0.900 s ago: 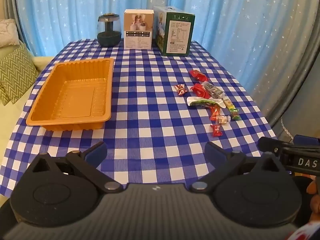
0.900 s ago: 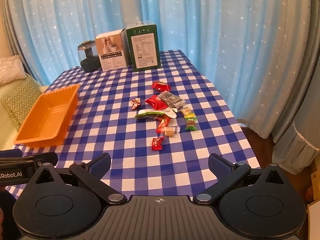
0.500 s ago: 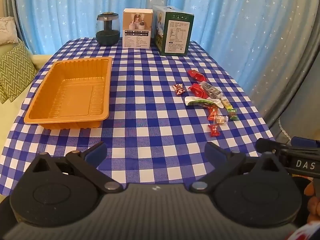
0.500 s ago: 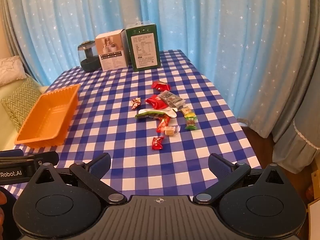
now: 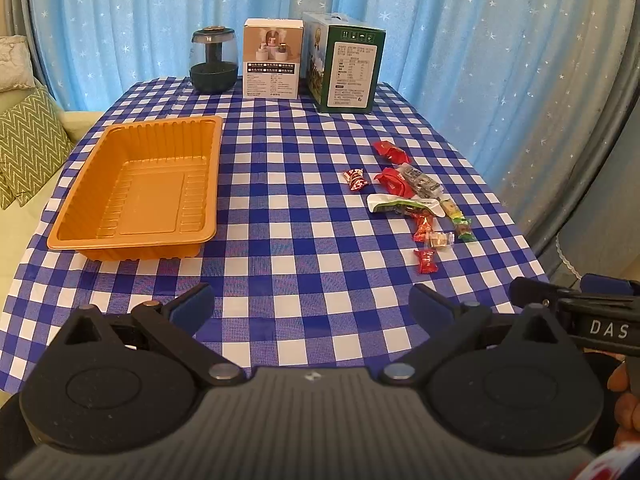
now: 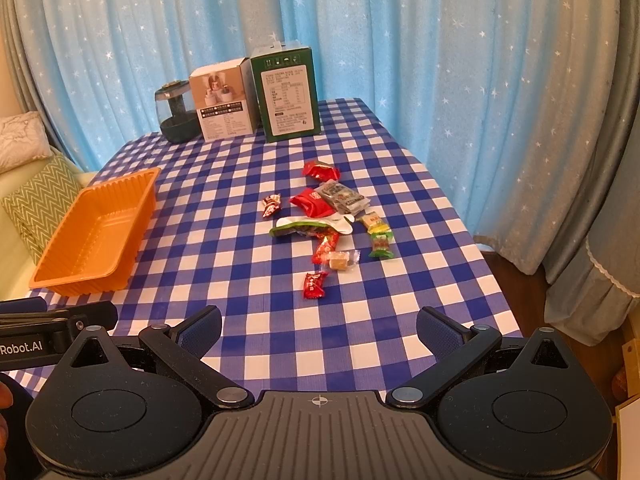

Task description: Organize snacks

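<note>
At far left the orange plastic tray (image 5: 136, 184) sits empty, and it has slid slightly lower and nearer in the left wrist view over the last second; the left gripper (image 5: 308, 304), jaws spread wide and holding nothing, seems only to be creeping forward; right of it the wrapped snacks (image 6: 326, 220) lie scattered on the checked tablecloth (image 6: 240, 280), apparently untouched; the right gripper (image 6: 320, 326) hangs equally wide and empty, so sorting has not begun.

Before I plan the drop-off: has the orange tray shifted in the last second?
No. In the right wrist view the orange tray keeps its place on the tablecloth checks and its offset from the green box.
</note>
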